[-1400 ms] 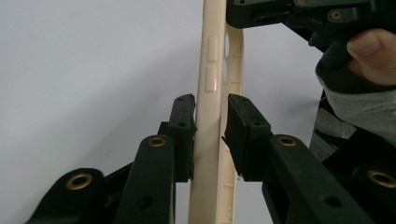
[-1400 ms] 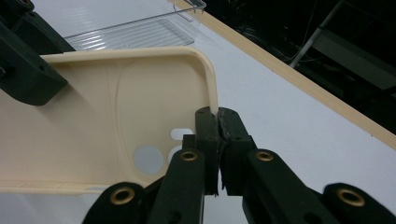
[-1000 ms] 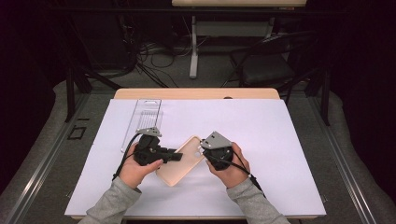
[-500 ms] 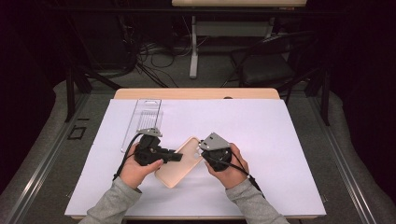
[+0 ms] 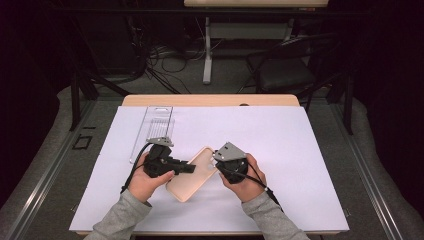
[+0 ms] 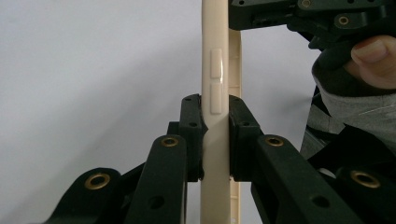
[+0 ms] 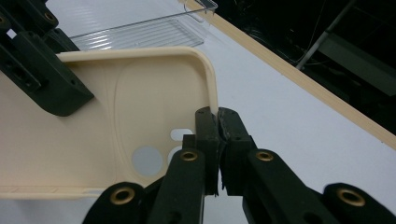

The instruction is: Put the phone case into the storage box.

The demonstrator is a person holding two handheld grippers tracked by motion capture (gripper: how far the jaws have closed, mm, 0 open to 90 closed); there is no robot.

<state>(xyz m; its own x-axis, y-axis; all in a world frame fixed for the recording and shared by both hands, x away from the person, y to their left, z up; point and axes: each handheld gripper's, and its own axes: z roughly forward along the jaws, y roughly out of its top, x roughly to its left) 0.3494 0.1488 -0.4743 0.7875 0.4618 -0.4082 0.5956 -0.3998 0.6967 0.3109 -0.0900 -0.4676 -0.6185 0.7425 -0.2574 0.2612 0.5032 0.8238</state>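
Right now both grippers hold one thing — a cream phone case [image 5: 192, 174], lying near the front edge of the tabletop [image 5: 310, 150], about the middle. The left gripper [image 6: 215, 135] pinches the case on its long side, just under the two little side buttons. The right gripper [image 7: 218, 122] has its jaws pressed tight on the thin rim at the corner by the camera holes.

I think the case is very light and a bit bendy, like soft plastic. It will not break easily, but it can twist or pop out if pulled hard. Its smooth back may be slippery, so the raised rim is the best place to grab — as both grippers do.

A clear plastic tray [image 5: 156, 126] lies toward the far left corner, well apart.
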